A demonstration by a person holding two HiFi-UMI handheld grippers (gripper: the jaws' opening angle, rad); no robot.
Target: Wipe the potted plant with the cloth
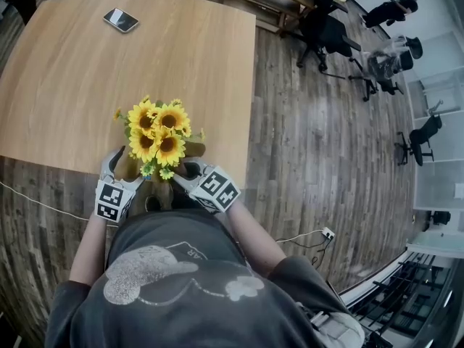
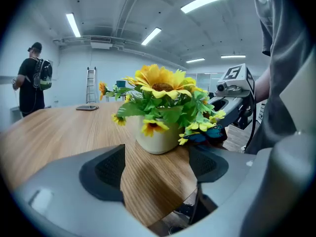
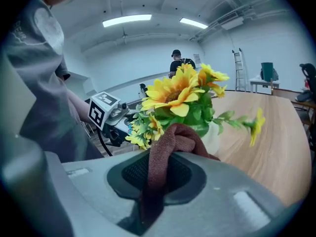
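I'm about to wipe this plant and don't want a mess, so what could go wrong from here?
1. The pot stands near the table edge; a push from the cloth could slide or tip it off.
2. The left gripper is open and not steadying the pot.

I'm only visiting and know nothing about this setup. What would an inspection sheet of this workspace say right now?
Surface: wooden table, no spills seen.
Job's things: potted plant with yellow flowers, near the table's near edge; brown cloth in the right gripper.
Clutter: phone at the table's far side.
Grippers: left gripper, jaws apart, nothing between them, the plant ahead of it; right gripper, jaws shut on the cloth, beside the plant.
Cables: one cable lies across the floor at the left; another runs to a socket on the floor.
Surroundings: wood floor, office chairs, a ladder, a person standing.
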